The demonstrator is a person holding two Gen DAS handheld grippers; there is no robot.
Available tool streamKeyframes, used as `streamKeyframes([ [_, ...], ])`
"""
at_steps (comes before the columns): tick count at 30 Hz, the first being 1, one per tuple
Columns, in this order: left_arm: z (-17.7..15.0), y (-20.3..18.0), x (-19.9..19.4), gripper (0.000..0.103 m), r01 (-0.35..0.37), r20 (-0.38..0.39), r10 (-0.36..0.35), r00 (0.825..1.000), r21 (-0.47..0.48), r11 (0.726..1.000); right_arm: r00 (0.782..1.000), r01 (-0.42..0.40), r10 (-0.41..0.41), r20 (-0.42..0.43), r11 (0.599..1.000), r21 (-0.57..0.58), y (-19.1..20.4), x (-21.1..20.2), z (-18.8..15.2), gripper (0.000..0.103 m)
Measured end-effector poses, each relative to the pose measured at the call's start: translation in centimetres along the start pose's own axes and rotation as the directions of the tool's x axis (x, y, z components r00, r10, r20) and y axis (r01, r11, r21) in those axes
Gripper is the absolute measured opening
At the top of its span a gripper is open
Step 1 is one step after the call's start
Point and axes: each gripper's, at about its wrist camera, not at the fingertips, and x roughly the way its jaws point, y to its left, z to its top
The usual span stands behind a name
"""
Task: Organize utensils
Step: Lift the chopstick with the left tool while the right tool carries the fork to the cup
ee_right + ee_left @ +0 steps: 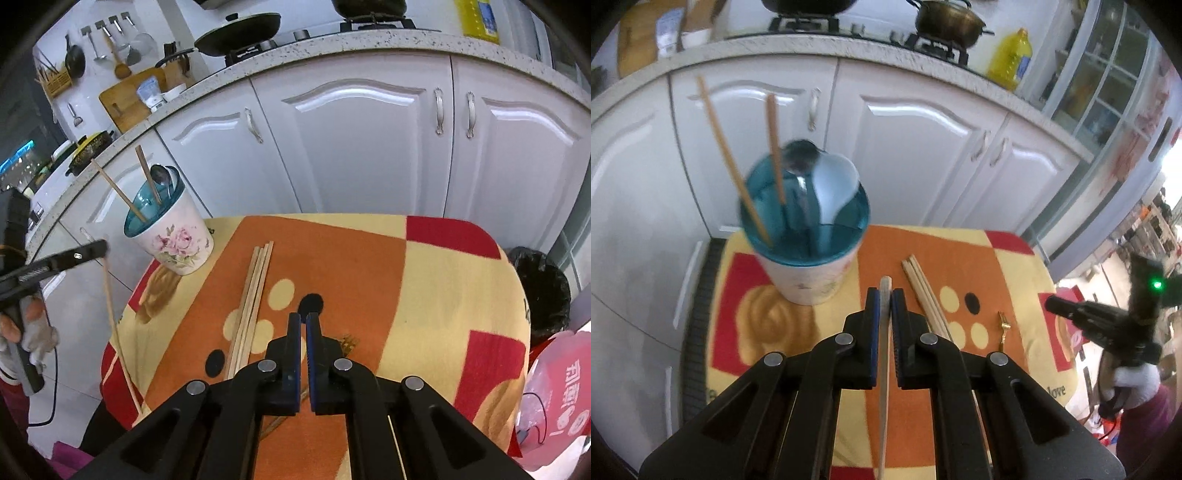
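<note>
A single wooden chopstick (885,354) is pinched between the blue pads of the left gripper (885,299), its tip poking just past the fingertips and its shaft running back under the tool. From the right wrist view the same chopstick (114,325) hangs slanting down from that gripper (96,248), held off to the left of the table, with a gloved hand (35,332) on the handle.

The floral utensil cup (177,242), white with pink roses and a teal inside, stands at the far left corner of the table. In it lean two chopsticks (738,173), a metal spoon (160,175) and a white spoon (836,184); the left view looks down into its mouth but is blurred there, while the right view shows its painted side.

On the orange, yellow and red patterned tablecloth (424,295) a bundle of loose chopsticks (253,295) lies near the middle, well apart from the cup. A small gold fork (1003,328) lies to their right; in the right view only its tines (349,341) peek out beside the right gripper (303,319), whose jaws are clenched with nothing visible between them. The left view alone shows that gripper (1057,306) from outside, with a green light on it and a white-gloved hand (1134,380) holding it.

Only the right view shows a black bin (543,291) beyond the table's right edge.
</note>
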Motion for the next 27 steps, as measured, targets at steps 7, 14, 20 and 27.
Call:
streamKeyframes([
  [7, -0.3, 0.5, -2.6, 0.004, 0.008, 0.049, -0.007, 0.999, -0.033, 0.999, 0.991, 0.040, -0.026, -0.132, 0.994, 0.099, -3.6, 5.3, -2.7, 0.033],
  [14, 0.9, -0.1, -4.2, 0.004, 0.002, 0.087, 0.001, 0.996, -0.031, 1.000, 0.989, 0.028, -0.015, -0.150, 0.996, 0.086, -2.1, 8.0, -2.3, 0.024],
  [20, 1.1, -0.9, -3.8, 0.004, 0.004, 0.085, -0.002, 0.996, -0.017, 1.000, 0.989, 0.008, 0.001, -0.149, 0.998, 0.059, -1.5, 7.4, -2.5, 0.003],
  [27, 1.5, -0.5, -4.5, 0.004, 0.017, 0.111, -0.014, 0.994, -0.033, 0.999, 0.996, -0.070, 0.074, -0.052, 0.995, 0.074, -1.0, 2.8, -1.3, 0.002],
])
